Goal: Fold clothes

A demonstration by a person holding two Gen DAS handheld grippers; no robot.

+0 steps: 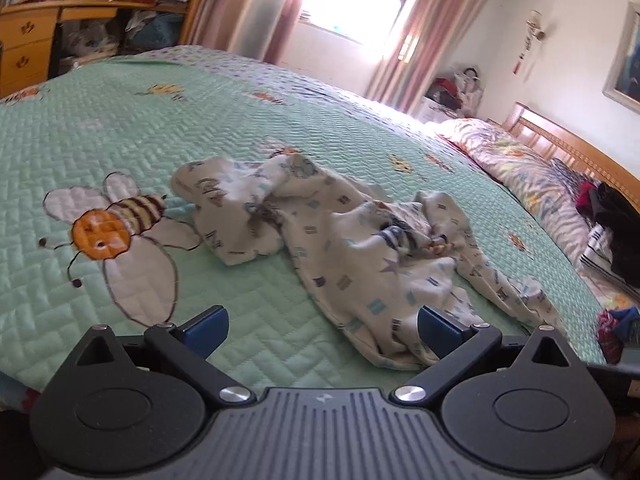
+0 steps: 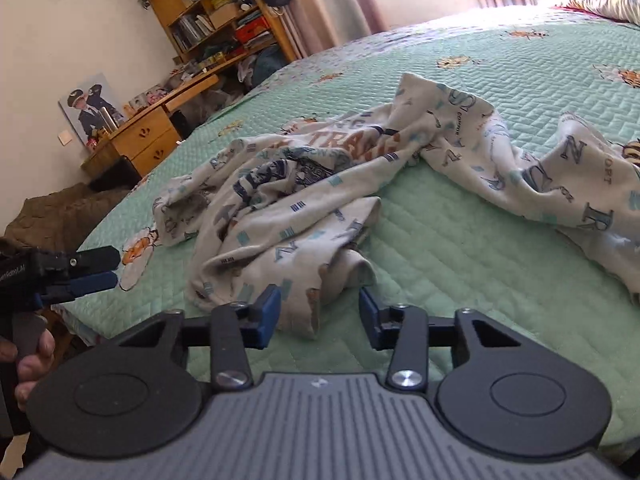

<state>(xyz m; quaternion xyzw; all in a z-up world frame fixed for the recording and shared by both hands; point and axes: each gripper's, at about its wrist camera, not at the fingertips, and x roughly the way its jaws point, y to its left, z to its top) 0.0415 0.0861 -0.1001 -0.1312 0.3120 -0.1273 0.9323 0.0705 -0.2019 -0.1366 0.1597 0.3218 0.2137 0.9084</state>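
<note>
A crumpled white garment (image 1: 340, 236) printed with letters and small blue marks lies on the green quilted bedspread (image 1: 120, 128). My left gripper (image 1: 322, 330) is open just above the bedspread, and the garment's near hem reaches in beside its right pad (image 1: 440, 330). In the right wrist view the same garment (image 2: 304, 184) spreads across the bed. My right gripper (image 2: 318, 316) is open, with a hem corner of the garment lying between its blue pads (image 2: 268, 314) and a gap left on the right side. The left gripper (image 2: 114, 270) shows at the left edge, held by a hand (image 2: 32, 360).
A patterned pillow (image 1: 516, 168) and wooden headboard (image 1: 568, 144) lie to the right, with dark clothes (image 1: 616, 224) piled near them. A wooden desk (image 2: 148, 136) and bookshelf (image 2: 216, 12) stand beyond the bed's far side. A brown heap (image 2: 60, 216) sits off the bed's edge.
</note>
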